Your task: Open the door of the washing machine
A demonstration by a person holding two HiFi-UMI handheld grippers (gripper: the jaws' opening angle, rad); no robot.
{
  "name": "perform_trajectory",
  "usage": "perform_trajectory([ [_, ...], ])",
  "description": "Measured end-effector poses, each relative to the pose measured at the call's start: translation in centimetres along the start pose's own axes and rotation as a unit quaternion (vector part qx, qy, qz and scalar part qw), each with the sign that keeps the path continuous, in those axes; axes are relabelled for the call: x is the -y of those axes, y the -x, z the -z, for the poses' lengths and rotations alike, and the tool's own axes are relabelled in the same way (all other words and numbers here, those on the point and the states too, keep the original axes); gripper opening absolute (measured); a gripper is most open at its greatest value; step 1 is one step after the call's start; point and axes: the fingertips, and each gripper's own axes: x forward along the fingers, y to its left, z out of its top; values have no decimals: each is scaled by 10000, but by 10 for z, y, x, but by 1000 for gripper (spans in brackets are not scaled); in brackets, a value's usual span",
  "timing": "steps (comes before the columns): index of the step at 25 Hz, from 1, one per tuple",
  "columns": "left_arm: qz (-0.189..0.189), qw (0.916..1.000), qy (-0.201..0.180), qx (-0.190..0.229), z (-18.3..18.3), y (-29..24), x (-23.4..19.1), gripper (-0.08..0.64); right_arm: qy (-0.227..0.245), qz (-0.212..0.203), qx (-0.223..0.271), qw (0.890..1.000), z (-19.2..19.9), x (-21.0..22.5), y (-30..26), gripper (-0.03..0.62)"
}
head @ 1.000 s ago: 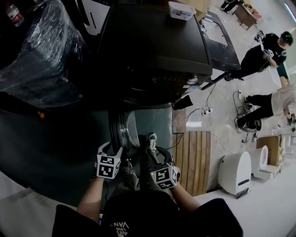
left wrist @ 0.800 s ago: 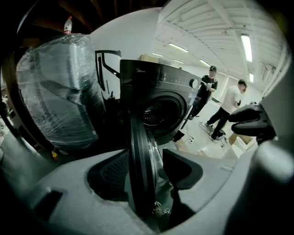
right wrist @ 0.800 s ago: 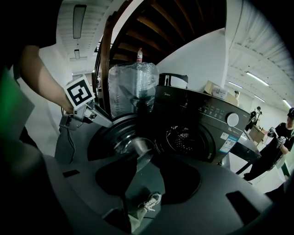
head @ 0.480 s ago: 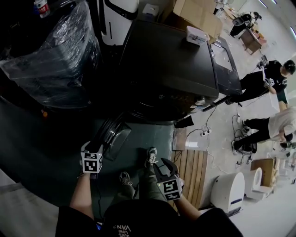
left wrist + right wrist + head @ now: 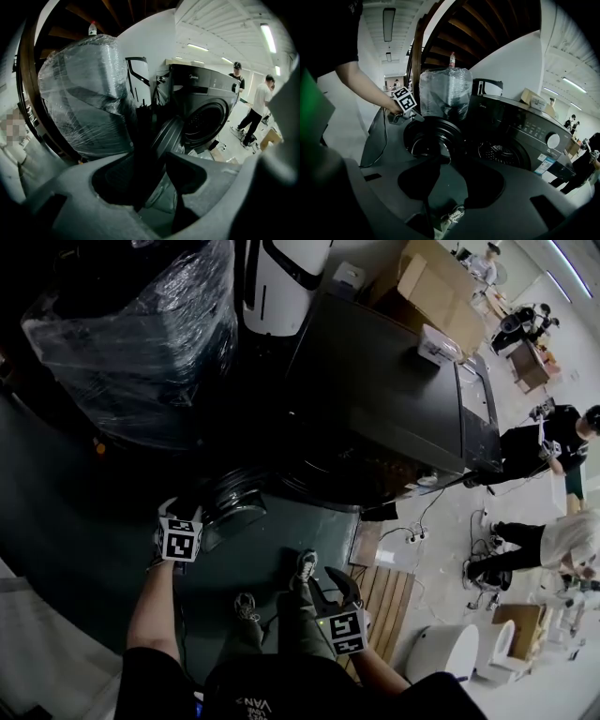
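The dark front-loading washing machine [image 5: 375, 399] stands in the middle of the head view. Its round door [image 5: 234, 504] hangs swung out to the left, and the drum opening [image 5: 501, 152] is uncovered. My left gripper [image 5: 183, 521] is at the door's outer edge and shut on it. In the left gripper view the dark door rim [image 5: 161, 133] runs between the jaws of the left gripper [image 5: 154, 159]. My right gripper [image 5: 337, 601] hangs low near my body, apart from the machine. The right gripper [image 5: 447, 161] is open and holds nothing. The door [image 5: 433, 136] lies beyond it.
A bulky plastic-wrapped load [image 5: 131, 343] stands left of the machine, just behind the door's swing. A white appliance [image 5: 281, 277] and cardboard boxes [image 5: 441, 277] are behind. A wooden slatted board [image 5: 384, 587], cables with a power strip [image 5: 412, 535] and people [image 5: 553, 442] are to the right.
The left gripper has travelled left with the door's edge, and the door has swung much wider, baring the drum. The right gripper has drawn back a little, still open.
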Motion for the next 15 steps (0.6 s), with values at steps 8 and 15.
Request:
perform_trajectory([
  [8,-343,9994,-50,24,-18,-18,-35,219,249,-405,-41,9989,-20,-6,-33,156],
  [15,-550,9985,8,-75,-32,-31,-59,216,391,-621,-67,9973,-35,8,-52,156],
])
